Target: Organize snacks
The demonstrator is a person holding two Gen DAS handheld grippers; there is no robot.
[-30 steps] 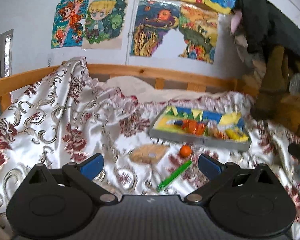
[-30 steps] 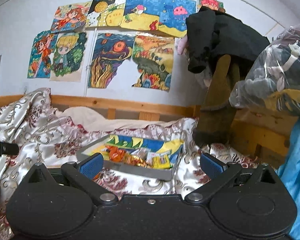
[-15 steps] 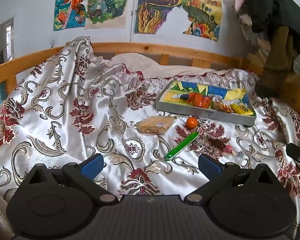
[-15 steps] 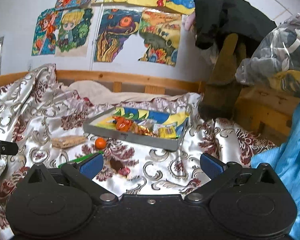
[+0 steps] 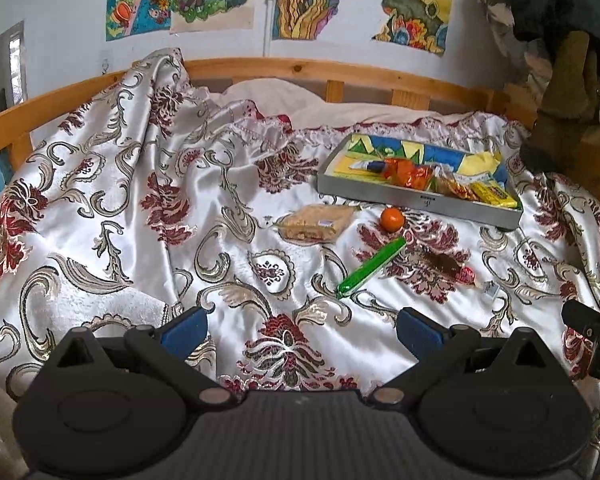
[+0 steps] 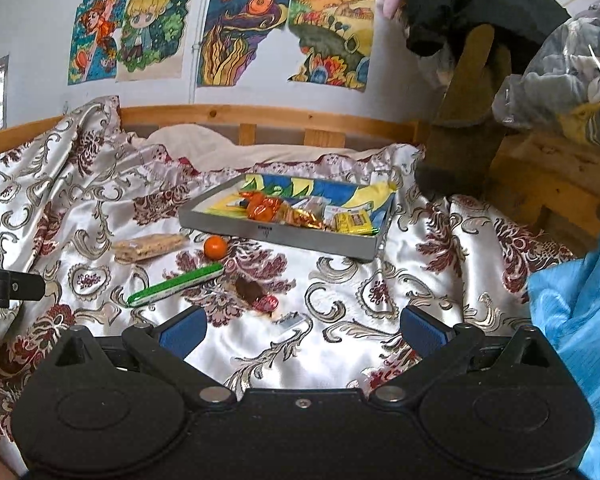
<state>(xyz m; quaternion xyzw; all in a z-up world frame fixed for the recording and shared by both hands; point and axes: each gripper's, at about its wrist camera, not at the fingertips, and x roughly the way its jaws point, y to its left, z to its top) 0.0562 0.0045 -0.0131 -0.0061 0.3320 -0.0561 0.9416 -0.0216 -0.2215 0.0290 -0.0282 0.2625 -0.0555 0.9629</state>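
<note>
Gaping wide, both grippers, left gripper [image 5: 302,328] and right gripper [image 6: 302,326], empty

A shallow grey tray [image 5: 416,200] sits toward the bed's far side near the wooden rail, already holding orange, gold and yellow wrapped snacks [image 6: 300,214]. Loose on the bedspread just before its near wall lie a clear-wrapped cracker pack [image 5: 316,222], a small orange ball-shaped sweet [image 5: 392,219], a long green stick packet [image 5: 372,266] lying at a slant, and a dark chocolate piece with a red end [image 6: 256,292] — all apart from one another.
</note>
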